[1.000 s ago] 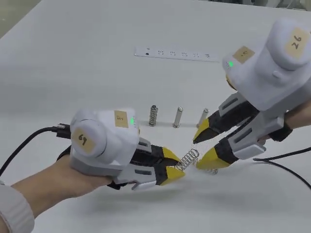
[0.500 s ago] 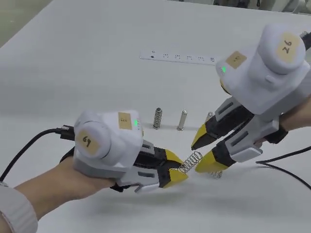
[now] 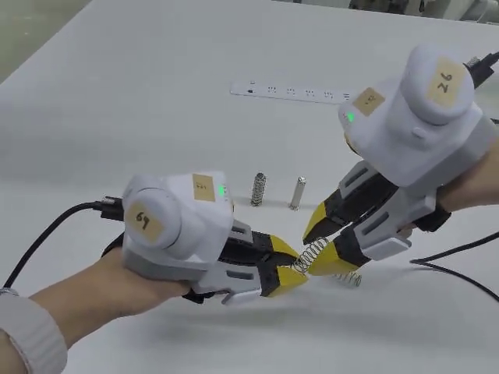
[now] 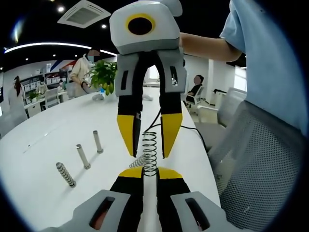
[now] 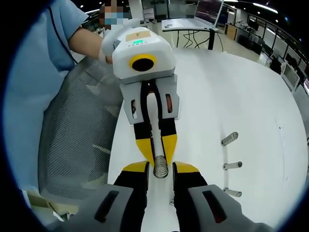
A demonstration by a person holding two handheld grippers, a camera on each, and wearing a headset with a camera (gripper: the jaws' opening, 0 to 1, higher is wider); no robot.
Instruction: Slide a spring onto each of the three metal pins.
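Note:
My left gripper (image 3: 290, 269) is shut on one end of a small steel spring (image 3: 312, 251), which it holds just above the white table (image 3: 156, 117). My right gripper (image 3: 321, 243) is open, and its yellow jaws flank the spring's free end without pinching it. In the left gripper view the spring (image 4: 150, 147) rises from my left gripper (image 4: 149, 171). In the right gripper view its end (image 5: 160, 169) sits inside my right gripper (image 5: 160, 167). A pin wearing a spring (image 3: 258, 189) stands beside a bare pin (image 3: 298, 193). All three pins show in the left gripper view (image 4: 82, 156).
Under the right gripper another loose spring (image 3: 351, 278) lies on the table. A white power strip (image 3: 296, 92) lies at the far side. Black cables trail at the right (image 3: 460, 253) and the left (image 3: 47, 230). A mesh chair (image 5: 82, 145) stands off the table's edge.
My right gripper has come down and to the left, so its jaws now straddle the spring's free end, and they have narrowed a little. The left gripper still holds the spring.

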